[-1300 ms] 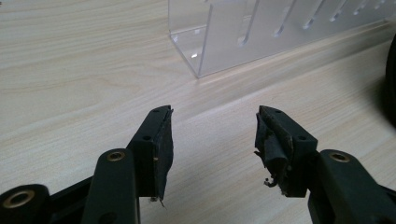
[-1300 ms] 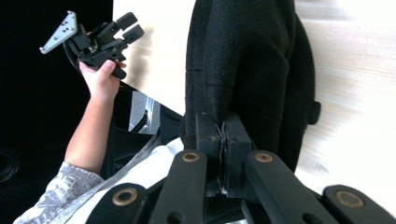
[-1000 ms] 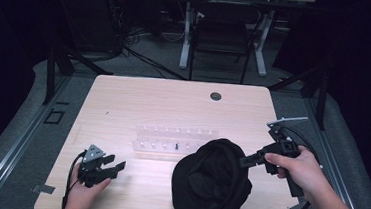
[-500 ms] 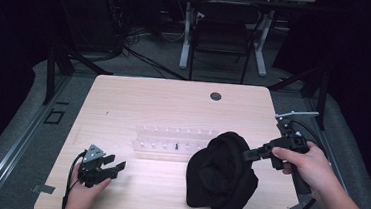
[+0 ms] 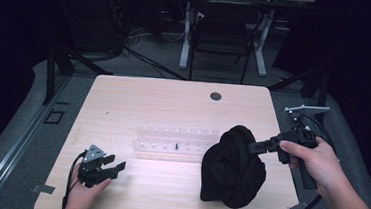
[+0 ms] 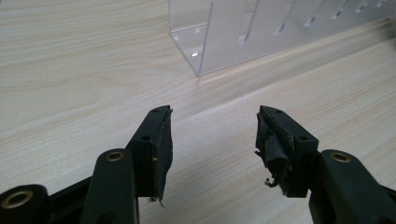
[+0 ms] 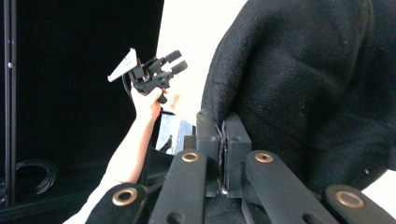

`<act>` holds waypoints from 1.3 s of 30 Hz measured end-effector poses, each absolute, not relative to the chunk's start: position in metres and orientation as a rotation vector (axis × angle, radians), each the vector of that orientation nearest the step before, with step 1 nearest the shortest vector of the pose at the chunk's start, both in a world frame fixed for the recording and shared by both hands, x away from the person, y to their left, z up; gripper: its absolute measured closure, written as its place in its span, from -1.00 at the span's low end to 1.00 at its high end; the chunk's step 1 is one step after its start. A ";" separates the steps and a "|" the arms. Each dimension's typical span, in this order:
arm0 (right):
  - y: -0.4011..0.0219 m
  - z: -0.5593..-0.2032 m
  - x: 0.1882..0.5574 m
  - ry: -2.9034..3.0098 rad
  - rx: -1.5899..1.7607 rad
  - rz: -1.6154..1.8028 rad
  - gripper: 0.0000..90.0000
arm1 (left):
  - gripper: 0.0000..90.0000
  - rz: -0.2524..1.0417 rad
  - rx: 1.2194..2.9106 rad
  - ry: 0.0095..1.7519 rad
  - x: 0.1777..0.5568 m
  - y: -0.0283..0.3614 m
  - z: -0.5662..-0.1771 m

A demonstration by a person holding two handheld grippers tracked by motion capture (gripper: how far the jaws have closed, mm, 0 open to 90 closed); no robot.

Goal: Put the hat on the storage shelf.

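Note:
A black cloth [image 5: 232,168] hangs bunched over the table's right front, its lower part resting on the wood. My right gripper [image 5: 251,147] is shut on its upper edge, held level from the right. In the right gripper view the jaws [image 7: 223,135] pinch a fold of the black cloth [image 7: 308,84], and the other hand's gripper [image 7: 173,59] shows far off. My left gripper [image 5: 113,168] rests at the front left with its jaws apart. The left gripper view has nothing between the open jaws [image 6: 214,135], just bare wood.
A clear plastic rack [image 5: 176,139] with a row of slots lies across the table's middle, and its corner [image 6: 261,32] stands just ahead of the left jaws. A round cable hole [image 5: 216,96] sits near the far edge. A chair and desk legs stand beyond the table.
The right gripper has risen and drawn right with the cloth. The cloth went from a low flat heap to a taller, narrower hanging bundle. The left gripper stayed put.

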State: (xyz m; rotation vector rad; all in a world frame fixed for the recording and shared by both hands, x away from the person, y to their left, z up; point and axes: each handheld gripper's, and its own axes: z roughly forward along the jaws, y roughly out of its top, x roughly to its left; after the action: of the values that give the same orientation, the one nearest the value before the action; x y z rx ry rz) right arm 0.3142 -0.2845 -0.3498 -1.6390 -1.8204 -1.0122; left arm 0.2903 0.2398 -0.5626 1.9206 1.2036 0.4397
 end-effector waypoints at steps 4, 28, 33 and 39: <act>-0.289 -0.342 0.315 -1.813 -1.644 -1.045 0.96 | 0.01 0.439 1.919 1.204 0.290 0.240 -0.562; -0.291 -0.317 0.322 -1.798 -1.631 -1.144 0.96 | -0.06 0.434 1.916 1.209 0.291 0.241 -0.562; -0.287 -0.311 0.326 -1.792 -1.622 -1.166 0.96 | -0.07 0.431 1.915 1.210 0.291 0.241 -0.563; -0.279 -0.305 0.330 -1.798 -1.611 -1.175 0.96 | -0.07 0.431 1.919 1.205 0.291 0.241 -0.563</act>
State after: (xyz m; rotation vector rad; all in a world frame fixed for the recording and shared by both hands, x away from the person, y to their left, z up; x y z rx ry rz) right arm 0.3303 -0.2792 -0.3053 -1.6114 -1.7981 -1.1751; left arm 0.2915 0.2407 -0.5628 1.9190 1.2051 0.4309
